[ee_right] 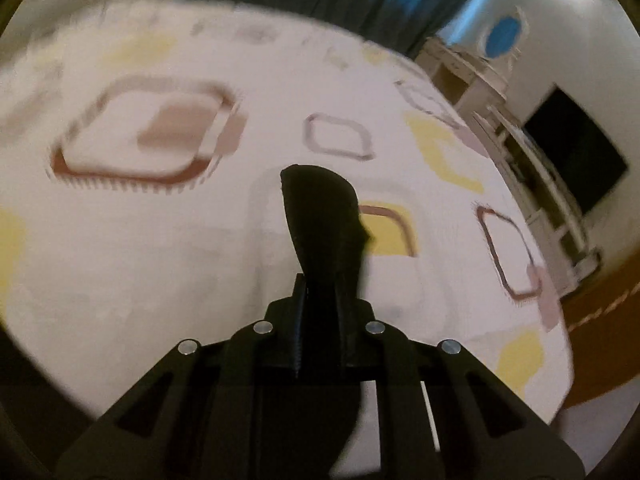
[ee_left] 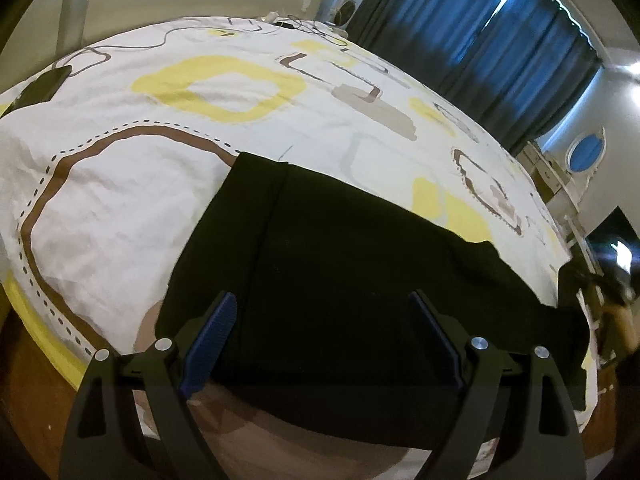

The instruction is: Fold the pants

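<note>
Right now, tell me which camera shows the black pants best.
The left wrist view: the pants lie spread across the patterned bedsheet beyond the open left gripper. The right wrist view shows only a pinched bunch of them in the shut right gripper.

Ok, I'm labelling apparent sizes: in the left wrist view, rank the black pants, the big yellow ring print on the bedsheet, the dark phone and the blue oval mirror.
1. Black pants, nearest the camera.
2. Yellow ring print.
3. Dark phone and blue oval mirror look alike; unranked.
</note>
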### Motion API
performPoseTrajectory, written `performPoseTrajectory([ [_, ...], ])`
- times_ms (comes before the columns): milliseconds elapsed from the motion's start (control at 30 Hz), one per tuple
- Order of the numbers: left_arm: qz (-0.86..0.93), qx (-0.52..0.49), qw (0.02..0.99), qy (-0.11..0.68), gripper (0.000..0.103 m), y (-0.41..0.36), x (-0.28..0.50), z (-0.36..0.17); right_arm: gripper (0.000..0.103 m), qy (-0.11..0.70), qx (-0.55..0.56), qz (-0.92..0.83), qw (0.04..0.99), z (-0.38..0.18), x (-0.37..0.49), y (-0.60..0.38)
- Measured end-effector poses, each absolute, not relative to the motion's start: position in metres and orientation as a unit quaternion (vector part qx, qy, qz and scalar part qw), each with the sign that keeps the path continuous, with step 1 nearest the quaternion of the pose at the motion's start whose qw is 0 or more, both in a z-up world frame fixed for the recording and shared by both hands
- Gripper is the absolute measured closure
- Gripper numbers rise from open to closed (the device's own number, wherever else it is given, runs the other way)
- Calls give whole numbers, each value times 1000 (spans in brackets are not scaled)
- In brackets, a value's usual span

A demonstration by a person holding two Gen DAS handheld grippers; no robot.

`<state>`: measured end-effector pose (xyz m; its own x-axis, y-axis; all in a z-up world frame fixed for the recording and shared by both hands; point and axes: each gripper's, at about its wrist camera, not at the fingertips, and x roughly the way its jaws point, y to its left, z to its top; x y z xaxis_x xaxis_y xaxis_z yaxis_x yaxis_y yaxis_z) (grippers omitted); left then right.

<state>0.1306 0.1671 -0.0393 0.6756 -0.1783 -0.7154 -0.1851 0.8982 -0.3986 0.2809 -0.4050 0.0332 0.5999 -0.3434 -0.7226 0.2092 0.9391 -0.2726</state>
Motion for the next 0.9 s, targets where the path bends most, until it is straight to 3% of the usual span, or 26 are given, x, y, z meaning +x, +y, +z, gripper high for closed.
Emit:
performPoseTrajectory([
  [233,-28,-224,886,406,17,140,123,-33,91,333,50,-205,919,72,145,-511],
  [567,-74,-195,885,415,17,86,118,-23,90,333,269,-229,875,-32,34,-603],
  [767,-161,-213,873,409,17,42,107,-6,90,314,345,-225,855,-54,18,-621],
  [900,-244,-245,840,418,17,2,102,0,85,292,428,-226,824,-74,-4,-640],
])
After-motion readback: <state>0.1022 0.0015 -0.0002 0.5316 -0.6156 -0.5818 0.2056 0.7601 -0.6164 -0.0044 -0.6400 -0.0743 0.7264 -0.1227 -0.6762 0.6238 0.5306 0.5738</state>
